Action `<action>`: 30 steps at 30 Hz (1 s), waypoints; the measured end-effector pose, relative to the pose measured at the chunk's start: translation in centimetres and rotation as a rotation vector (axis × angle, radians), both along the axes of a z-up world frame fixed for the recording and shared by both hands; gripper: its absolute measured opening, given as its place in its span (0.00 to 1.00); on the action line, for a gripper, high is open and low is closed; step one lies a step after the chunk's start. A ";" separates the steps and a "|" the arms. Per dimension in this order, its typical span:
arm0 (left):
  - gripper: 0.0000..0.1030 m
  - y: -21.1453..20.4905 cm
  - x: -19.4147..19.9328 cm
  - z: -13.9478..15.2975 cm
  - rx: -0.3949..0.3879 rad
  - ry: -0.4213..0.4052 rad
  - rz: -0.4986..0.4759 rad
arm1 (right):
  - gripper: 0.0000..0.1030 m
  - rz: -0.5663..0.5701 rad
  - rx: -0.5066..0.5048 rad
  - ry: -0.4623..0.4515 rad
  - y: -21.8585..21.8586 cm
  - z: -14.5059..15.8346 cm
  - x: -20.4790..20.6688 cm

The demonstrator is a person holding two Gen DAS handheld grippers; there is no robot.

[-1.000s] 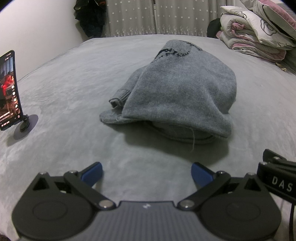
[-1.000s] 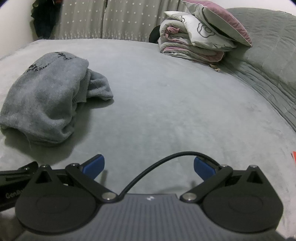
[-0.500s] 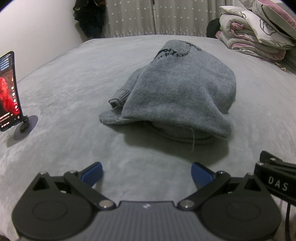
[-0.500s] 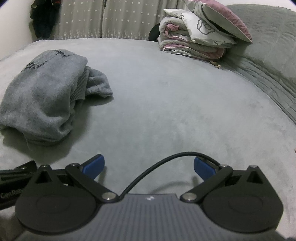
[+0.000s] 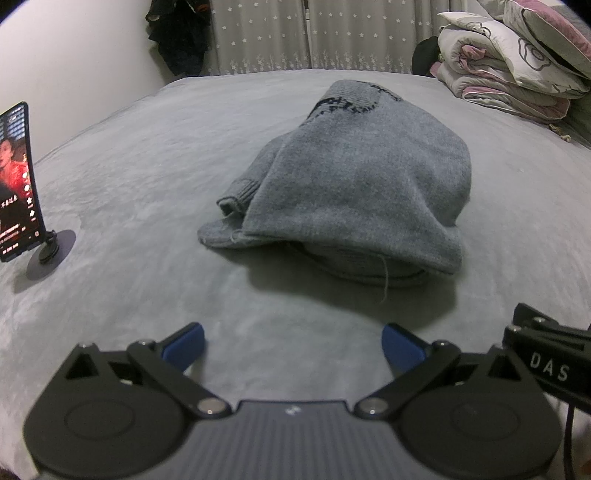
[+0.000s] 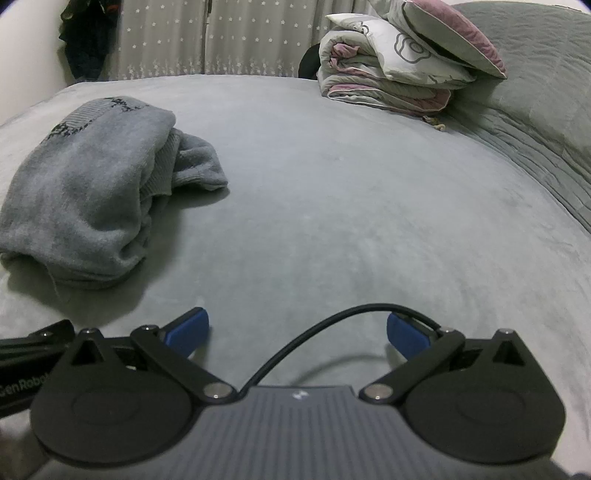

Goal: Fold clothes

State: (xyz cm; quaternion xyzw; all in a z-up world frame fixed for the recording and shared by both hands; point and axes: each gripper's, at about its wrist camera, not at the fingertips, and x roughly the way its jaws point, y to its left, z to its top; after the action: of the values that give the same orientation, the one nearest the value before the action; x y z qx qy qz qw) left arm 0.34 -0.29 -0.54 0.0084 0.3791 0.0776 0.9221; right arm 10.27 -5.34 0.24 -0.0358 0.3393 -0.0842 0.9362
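Observation:
A grey knitted sweater (image 5: 354, 184) lies bunched in a rough folded heap on the grey bed cover (image 5: 147, 177), with a dark pattern at its far end. It also shows at the left of the right wrist view (image 6: 92, 192). My left gripper (image 5: 293, 347) is open and empty, low over the cover just in front of the sweater. My right gripper (image 6: 297, 332) is open and empty, to the right of the sweater and apart from it. A black cable (image 6: 332, 325) arches between its fingers.
A phone (image 5: 16, 184) on a round stand lights up at the left edge of the bed. Folded quilts and a pillow (image 6: 399, 70) are stacked at the far right. Curtains (image 5: 295, 33) and dark hanging clothes (image 5: 177, 33) are behind the bed.
Both views have shifted very slightly. The right gripper has drifted a little, so the sweater sits slightly further left in its view. Both grippers stay open and the sweater has not moved.

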 end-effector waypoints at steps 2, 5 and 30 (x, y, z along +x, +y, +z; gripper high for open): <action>1.00 0.0 0.0 0.0 0.000 0.000 0.001 | 1.00 0.000 0.000 0.000 0.0 0.0 0.0; 1.00 0.0 0.0 0.0 0.001 0.000 0.004 | 1.00 -0.001 0.000 0.001 0.0 0.0 0.1; 1.00 -0.1 -0.1 0.0 0.003 -0.001 0.018 | 1.00 -0.004 -0.003 0.006 0.0 0.0 0.2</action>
State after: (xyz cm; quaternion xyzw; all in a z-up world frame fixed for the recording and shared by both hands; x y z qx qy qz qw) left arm 0.27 -0.42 -0.56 0.0065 0.3787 0.0864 0.9215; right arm 10.44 -5.30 0.26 -0.0368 0.3418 -0.0863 0.9351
